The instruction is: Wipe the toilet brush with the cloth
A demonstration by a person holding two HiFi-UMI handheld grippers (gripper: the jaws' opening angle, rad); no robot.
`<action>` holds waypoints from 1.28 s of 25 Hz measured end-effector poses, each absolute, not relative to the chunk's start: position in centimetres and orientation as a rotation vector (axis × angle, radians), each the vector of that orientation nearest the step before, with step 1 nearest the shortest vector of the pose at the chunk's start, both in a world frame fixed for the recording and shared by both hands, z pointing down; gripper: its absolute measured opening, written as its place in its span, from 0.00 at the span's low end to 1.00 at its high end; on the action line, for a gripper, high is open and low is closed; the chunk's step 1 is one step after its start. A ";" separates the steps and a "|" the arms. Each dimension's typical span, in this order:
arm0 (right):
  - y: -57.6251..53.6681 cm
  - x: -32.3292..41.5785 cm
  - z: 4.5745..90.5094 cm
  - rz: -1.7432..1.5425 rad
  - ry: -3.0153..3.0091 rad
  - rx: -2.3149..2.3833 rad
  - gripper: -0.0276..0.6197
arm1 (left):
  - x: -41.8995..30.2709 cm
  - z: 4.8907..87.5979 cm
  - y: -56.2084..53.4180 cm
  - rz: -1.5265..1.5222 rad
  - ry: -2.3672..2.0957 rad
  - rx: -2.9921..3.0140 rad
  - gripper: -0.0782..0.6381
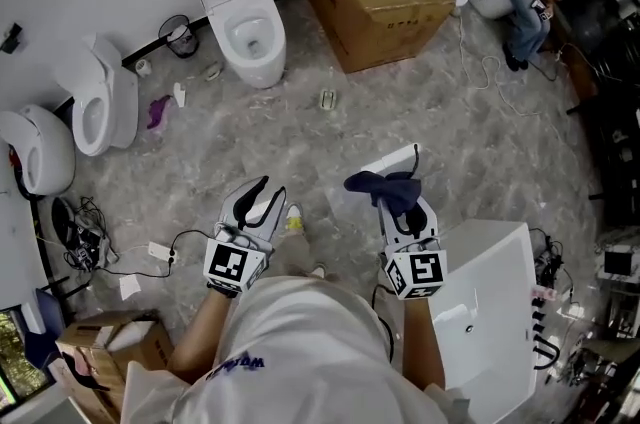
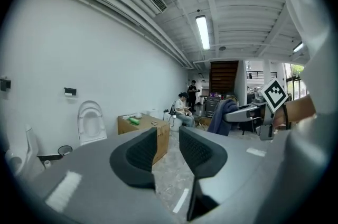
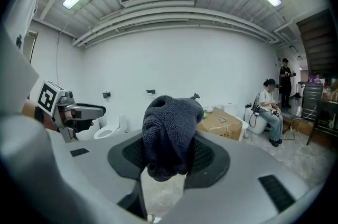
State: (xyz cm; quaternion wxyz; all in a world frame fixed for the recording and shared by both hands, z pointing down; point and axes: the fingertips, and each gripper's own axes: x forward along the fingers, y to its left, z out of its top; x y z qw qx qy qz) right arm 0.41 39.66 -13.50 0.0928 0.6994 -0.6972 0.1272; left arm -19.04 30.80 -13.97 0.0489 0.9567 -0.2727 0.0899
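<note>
Right claw [image 3: 170, 149] is gripping the cloth [image 3: 171, 130], bunched between its jaws. Left claw [image 2: 169, 138] is standing open, holding nothing. Brush isn't showing in any view, so it's looking like wiping isn't started: fetching the brush and wiping are both pending.

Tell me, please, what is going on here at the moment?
A person stands holding a gripper in each hand. The right gripper is shut on a dark blue cloth, bunched between its jaws. The left gripper is open and empty. Neither gripper holds a toilet brush, so wiping has not begun. A white toilet stands ahead by the wall.
</note>
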 end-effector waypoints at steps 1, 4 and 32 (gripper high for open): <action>38.6 0.2 -13.5 0.384 -2.062 2.073 0.30 | -18.9 -13.9 29.7 0.273 -0.822 2.915 0.29; 35.6 -0.2 -13.3 0.400 -2.037 2.053 0.31 | -18.4 -13.6 26.3 0.271 -0.789 2.924 0.29; 13.0 15.7 -6.0 0.346 -2.053 1.664 0.31 | -5.3 -7.4 8.3 0.324 -1.128 2.712 0.21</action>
